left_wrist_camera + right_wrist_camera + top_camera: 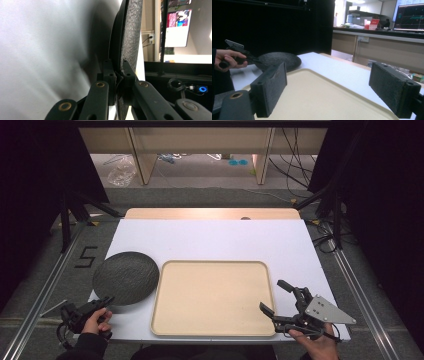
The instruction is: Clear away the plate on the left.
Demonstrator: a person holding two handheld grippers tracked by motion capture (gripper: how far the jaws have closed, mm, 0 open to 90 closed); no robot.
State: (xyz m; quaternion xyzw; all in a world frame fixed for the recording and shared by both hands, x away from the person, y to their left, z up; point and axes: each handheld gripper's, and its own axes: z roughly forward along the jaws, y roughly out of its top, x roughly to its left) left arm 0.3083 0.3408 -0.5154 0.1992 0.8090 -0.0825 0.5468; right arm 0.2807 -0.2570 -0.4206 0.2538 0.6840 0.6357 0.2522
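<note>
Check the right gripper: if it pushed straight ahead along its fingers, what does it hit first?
Probably nothing at first. The right gripper, open, points over the bare beige tray; farther along sits the dark plate that the left gripper grips by its rim, though depth is uncertain.

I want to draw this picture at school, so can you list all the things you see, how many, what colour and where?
plate: one, dark grey and rough, on the table left of the tray, its near rim pinched
tray: one, beige, nothing on it, middle of the table near the front edge
table: one, white top with a wooden strip along the far edge
left gripper: one, black, at the front left, shut on the plate's rim
right gripper: one, black with a grey plate on top, jaws open over the tray's right corner
hands: two, one holding each gripper
</note>
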